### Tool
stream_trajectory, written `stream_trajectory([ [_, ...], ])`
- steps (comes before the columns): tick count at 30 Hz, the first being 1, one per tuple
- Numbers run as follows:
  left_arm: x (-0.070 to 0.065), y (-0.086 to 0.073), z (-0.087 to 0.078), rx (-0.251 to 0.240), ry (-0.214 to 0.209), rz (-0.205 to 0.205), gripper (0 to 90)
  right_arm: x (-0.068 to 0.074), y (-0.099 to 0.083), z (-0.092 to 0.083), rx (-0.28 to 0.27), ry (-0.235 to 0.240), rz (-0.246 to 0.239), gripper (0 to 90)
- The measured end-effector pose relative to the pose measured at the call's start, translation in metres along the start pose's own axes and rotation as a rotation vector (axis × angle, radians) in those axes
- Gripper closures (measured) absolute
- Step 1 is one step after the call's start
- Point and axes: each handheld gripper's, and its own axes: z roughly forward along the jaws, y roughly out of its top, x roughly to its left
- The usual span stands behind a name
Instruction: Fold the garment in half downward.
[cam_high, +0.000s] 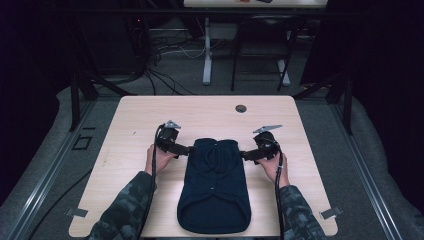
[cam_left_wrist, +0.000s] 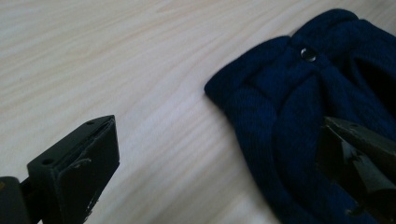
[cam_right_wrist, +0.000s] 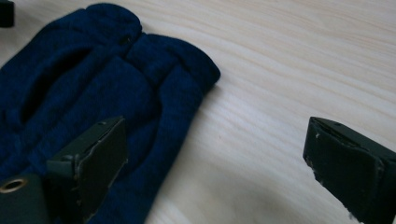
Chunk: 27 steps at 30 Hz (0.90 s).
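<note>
I have the dark navy knitted garment (cam_high: 214, 186) lying flat at the near middle of the pale wooden table (cam_high: 130, 120), with my left hand-held gripper (cam_high: 188, 149) and right hand-held gripper (cam_high: 246, 155) both gaping at its far corners, one jaw over cloth and one over bare wood. My worry is that closing like this pinches only the top layer or slides off the rolled edge, bunching the knit. I see no containers on the table.

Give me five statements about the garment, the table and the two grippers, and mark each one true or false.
1. A dark blue garment lies flat on the wooden table. True.
2. The left gripper is shut on the cloth. False: its fingers stand apart.
3. The right gripper is open at the garment's edge. True.
4. The garment hangs off the table's far edge. False: it lies toward the near edge.
5. A small metal snap shows on the garment. True.
</note>
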Motion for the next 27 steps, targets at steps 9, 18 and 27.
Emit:
stream_trajectory([
  [9,-0.007,0.019,0.022,0.015,-0.009,-0.022,0.3,0.004,0.020,0.020,0.014,0.023,0.009,10.9],
  [18,-0.018,0.023,0.044,0.103,0.022,0.030,5.7,0.010,0.031,0.044,0.084,0.011,0.019,16.2],
  [27,-0.027,0.023,0.050,0.151,0.058,0.073,12.3,0.016,0.031,0.054,0.130,-0.022,-0.010,22.9],
])
